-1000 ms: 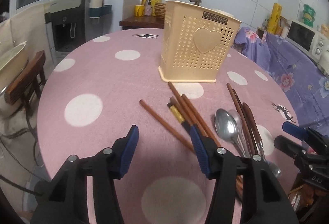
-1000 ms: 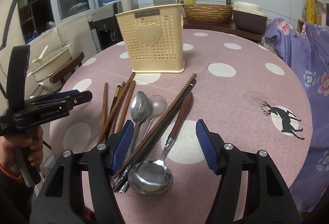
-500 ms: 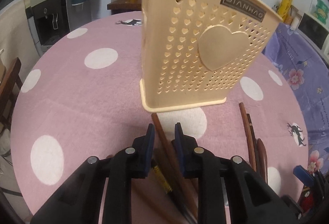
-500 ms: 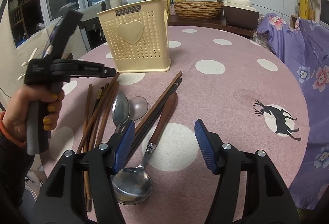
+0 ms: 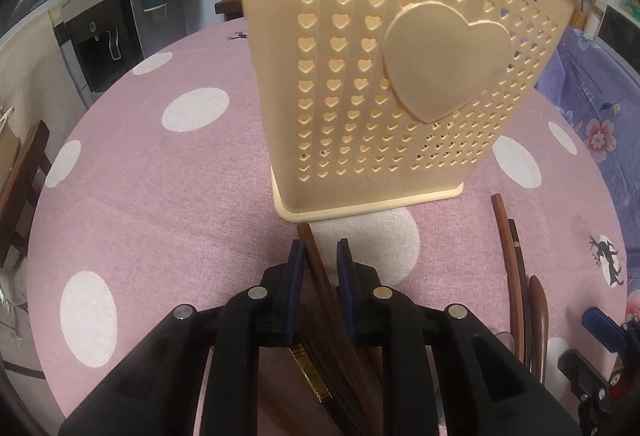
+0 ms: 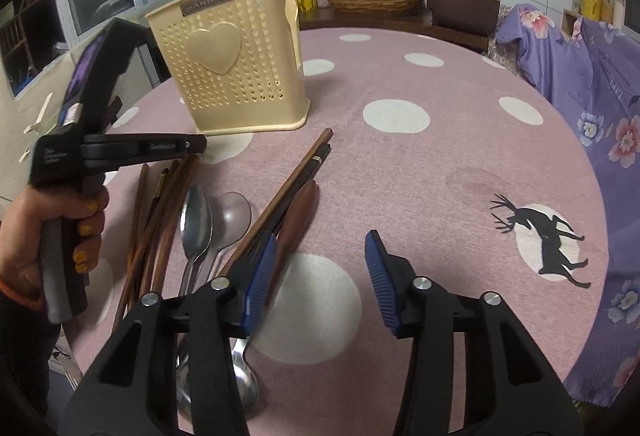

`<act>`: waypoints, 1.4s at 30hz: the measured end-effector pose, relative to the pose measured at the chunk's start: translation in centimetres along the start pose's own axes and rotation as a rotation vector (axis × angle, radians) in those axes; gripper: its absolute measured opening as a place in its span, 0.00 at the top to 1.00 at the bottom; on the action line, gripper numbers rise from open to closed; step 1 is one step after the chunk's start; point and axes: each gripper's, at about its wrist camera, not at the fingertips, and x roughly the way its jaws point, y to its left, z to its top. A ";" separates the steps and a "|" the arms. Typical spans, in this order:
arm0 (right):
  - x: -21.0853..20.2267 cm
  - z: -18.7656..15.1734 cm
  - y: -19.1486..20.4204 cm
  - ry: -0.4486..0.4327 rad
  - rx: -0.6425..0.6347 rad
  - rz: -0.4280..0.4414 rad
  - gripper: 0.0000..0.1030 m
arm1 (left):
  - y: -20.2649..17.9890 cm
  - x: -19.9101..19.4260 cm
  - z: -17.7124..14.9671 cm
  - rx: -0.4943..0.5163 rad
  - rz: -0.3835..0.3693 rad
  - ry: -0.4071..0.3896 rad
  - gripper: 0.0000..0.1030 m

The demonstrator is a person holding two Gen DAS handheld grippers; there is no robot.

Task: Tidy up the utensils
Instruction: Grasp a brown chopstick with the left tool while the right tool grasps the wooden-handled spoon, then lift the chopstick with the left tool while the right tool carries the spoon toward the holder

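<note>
The left claw (image 5: 318, 256) has just been closing around a thin brown chopstick (image 5: 316, 260), near its far end, just before the holder (image 5: 380, 76). The stick looks light, stiff and smooth, so it may slip or swing. The right claw (image 6: 320, 268), just narrowing, holds nothing.

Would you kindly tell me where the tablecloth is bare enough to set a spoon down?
The widest bare patch of tablecloth lies between the right-hand chopstick pair and the deer print. Another lies left of the cream holder. It is crowded in front of the holder, where chopsticks and spoons overlap.
</note>
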 end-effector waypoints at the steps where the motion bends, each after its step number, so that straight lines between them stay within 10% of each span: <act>1: 0.4 0.3 0.1 0.015 0.003 0.008 0.57 | -0.1 -0.1 0.0 0.003 -0.003 0.003 0.83; 14: 3.1 1.4 1.8 0.102 -0.022 -0.037 0.79 | 0.0 0.1 0.5 0.042 -0.019 0.037 0.85; 42: 3.0 3.0 0.0 0.060 0.053 0.025 0.84 | 1.6 -1.8 2.4 -0.039 -0.097 -0.064 0.92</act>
